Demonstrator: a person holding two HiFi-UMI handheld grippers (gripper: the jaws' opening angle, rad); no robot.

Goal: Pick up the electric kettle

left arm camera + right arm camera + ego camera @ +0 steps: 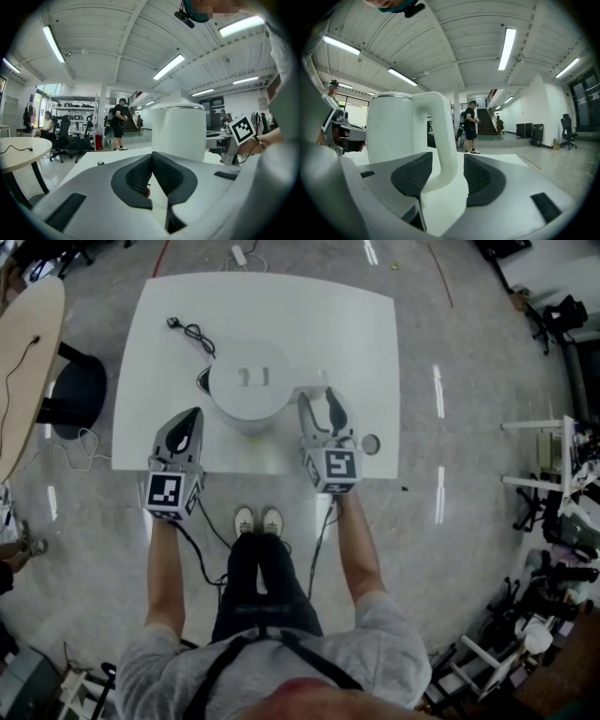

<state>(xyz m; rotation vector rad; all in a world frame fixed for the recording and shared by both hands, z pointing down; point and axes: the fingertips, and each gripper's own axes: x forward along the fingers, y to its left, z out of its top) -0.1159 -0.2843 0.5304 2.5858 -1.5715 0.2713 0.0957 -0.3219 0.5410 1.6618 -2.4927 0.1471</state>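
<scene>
The electric kettle (246,381) stands on the white bench (361,324), not lifted yet. The right hand-held gripper (321,409) is wide open with the kettle's handle (443,136) sitting between its jaws, and the pads aren't pressing on it. The left hand-held gripper (190,423) is closed and empty, near the bench's front edge. The approach looks done; the squeeze and the lift are left.

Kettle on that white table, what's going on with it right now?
A person holding two grippers stands at the white table. The right gripper is open around the handle of the electric kettle, not clamping it yet. The left gripper is shut and empty, beside the kettle, which sits on the table.
</scene>
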